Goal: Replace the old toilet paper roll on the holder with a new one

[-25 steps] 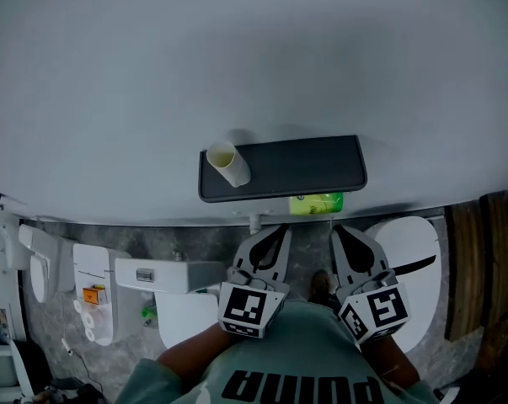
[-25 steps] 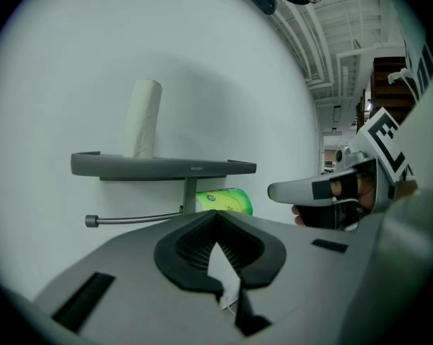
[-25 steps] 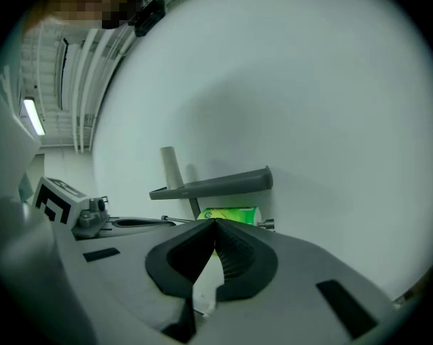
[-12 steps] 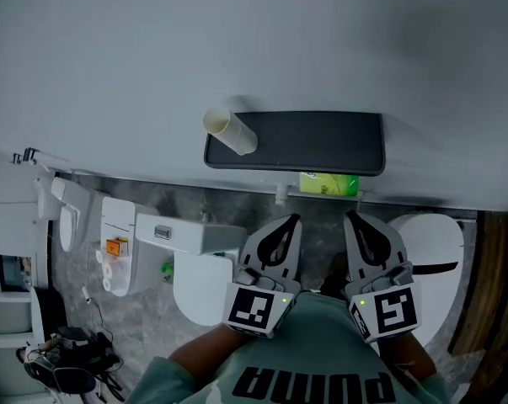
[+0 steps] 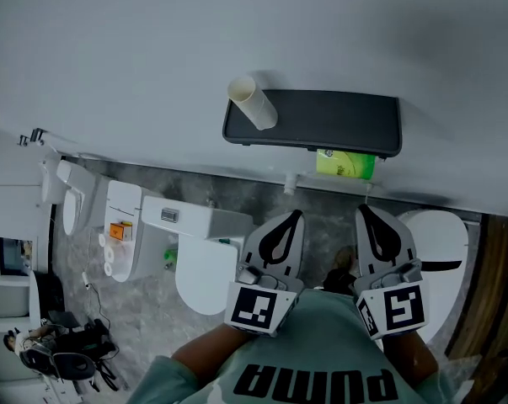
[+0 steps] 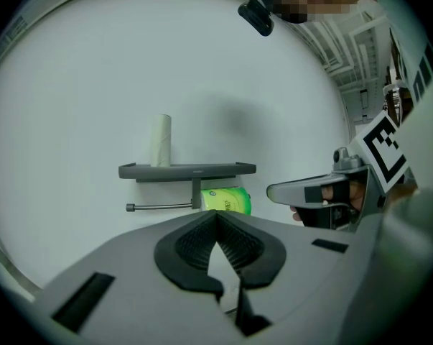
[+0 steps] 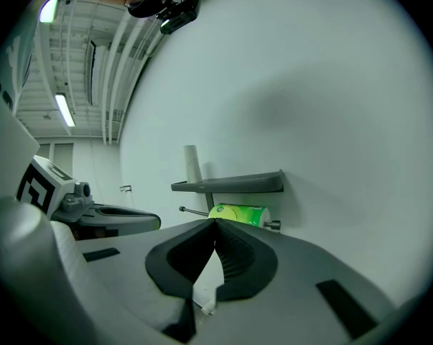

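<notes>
A dark shelf (image 5: 321,120) is fixed to the pale wall. A bare cardboard tube (image 5: 252,102) stands on its left end. Under the shelf, a green-wrapped roll (image 5: 346,164) sits on the holder bar (image 6: 159,207). My left gripper (image 5: 294,215) and right gripper (image 5: 365,210) hang side by side below the holder, well short of it, both shut with nothing between the jaws. The left gripper view shows the tube (image 6: 161,141), the green roll (image 6: 227,200) and the right gripper (image 6: 273,191) beside it. In the right gripper view the tube (image 7: 193,164) and green roll (image 7: 238,214) lie straight ahead.
Far below on the floor stand a white toilet (image 5: 199,268) with its cistern, and another white seat (image 5: 435,259) at the right. Spare rolls (image 5: 114,255) sit further left. A wooden panel (image 5: 489,284) borders the right edge.
In the head view the shelf, tube and green roll have drifted up and to the right. Both grippers stay shut and side by side, a little lower in the picture.
</notes>
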`<state>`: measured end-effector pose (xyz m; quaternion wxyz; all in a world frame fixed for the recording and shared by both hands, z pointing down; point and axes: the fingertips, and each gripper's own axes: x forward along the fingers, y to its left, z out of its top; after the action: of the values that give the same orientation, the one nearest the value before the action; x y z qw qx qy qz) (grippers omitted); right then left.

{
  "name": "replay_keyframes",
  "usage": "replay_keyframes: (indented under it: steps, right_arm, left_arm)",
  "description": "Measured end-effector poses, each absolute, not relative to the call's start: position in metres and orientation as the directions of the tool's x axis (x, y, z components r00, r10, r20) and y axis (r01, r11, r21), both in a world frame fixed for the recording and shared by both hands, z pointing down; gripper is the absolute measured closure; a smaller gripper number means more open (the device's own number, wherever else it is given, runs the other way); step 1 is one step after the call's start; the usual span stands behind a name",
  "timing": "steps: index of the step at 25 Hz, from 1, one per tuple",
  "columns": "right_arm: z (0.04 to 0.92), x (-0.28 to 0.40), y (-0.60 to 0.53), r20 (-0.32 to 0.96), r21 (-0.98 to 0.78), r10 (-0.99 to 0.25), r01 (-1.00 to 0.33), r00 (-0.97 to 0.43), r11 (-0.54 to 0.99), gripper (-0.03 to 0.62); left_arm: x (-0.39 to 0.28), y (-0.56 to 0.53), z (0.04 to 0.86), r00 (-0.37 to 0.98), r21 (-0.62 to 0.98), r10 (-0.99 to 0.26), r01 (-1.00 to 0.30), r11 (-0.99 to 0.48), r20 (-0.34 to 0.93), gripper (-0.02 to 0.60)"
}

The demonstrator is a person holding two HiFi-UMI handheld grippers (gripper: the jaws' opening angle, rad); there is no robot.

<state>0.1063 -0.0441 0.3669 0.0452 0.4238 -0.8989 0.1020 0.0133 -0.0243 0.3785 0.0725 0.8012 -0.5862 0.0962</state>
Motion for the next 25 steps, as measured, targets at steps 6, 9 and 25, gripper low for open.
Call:
replay_keyframes:
  steps: [6, 9, 25]
  right_arm:
    - [0.363, 0.080, -0.010, 0.181, -0.143, -0.770, -0.791, -0.612, 0.595, 0.583]
    - [0.359, 0.061, 0.013, 0.183, -0.142, -0.785, -0.806, -0.592, 0.575, 0.583]
    - [0.367, 0.008, 0.163, 0.248, -0.091, -0.856, -0.890, -0.454, 0.446, 0.583]
  left_arm:
    - [-0.023, 0.013, 0.371, 0.290, 0.002, -0.934, -0.955, -0.296, 0.208, 0.578]
    - [-0.050, 0.037, 0.369, 0.281, -0.006, -0.936, -0.957, -0.289, 0.213, 0.578]
    - [-0.107, 0.173, 0.376, 0.408, 0.078, -0.898, -0.913, -0.400, 0.165, 0.577]
